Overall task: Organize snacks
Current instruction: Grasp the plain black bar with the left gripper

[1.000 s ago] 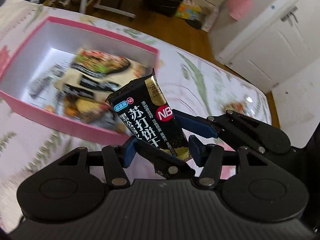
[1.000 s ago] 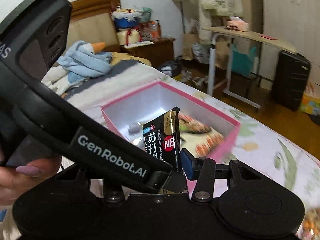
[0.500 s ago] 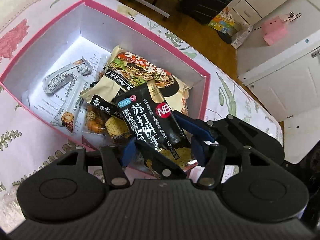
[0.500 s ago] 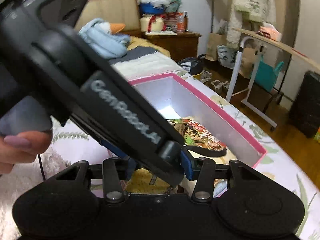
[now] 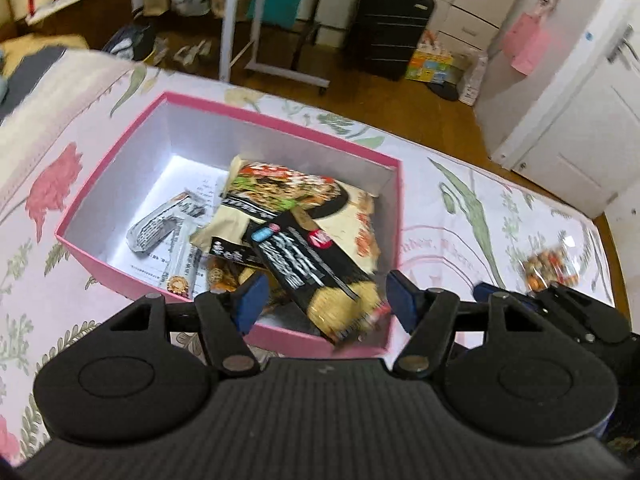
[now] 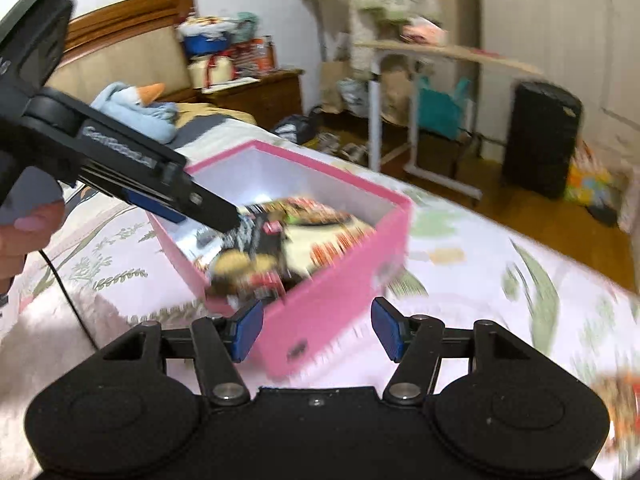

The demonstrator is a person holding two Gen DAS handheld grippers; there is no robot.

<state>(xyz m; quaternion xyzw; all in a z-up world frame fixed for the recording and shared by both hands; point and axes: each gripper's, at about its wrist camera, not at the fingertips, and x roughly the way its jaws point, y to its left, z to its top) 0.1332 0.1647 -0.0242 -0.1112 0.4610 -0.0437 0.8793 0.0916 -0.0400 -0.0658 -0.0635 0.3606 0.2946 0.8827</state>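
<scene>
A pink box (image 5: 120, 276) stands on the flowered bedspread with several snack packs inside. A black cracker packet (image 5: 304, 264), blurred, lies tilted in the box's near right corner on top of a noodle bag (image 5: 280, 188). My left gripper (image 5: 325, 300) hovers over that corner, its jaws opening, and the pads stand clear of the packet on both sides. My right gripper (image 6: 318, 330) is low outside the box's (image 6: 340, 296) near wall, jaws opening with nothing between them. In the right wrist view the left gripper (image 6: 216, 210) reaches over the box from the left.
A small bag of mixed snacks (image 5: 548, 268) lies on the bedspread to the right of the box. A hand (image 6: 24, 236) holds the left gripper's handle. Beyond the bed stand a folding table (image 6: 440, 56), a black suitcase (image 5: 388, 28) and white cupboards (image 5: 580, 112).
The black packet, gripped upright a second ago, now lies loose in the box. Both grippers' jaws have widened. The right gripper has drawn away from the left one to the box's outside.
</scene>
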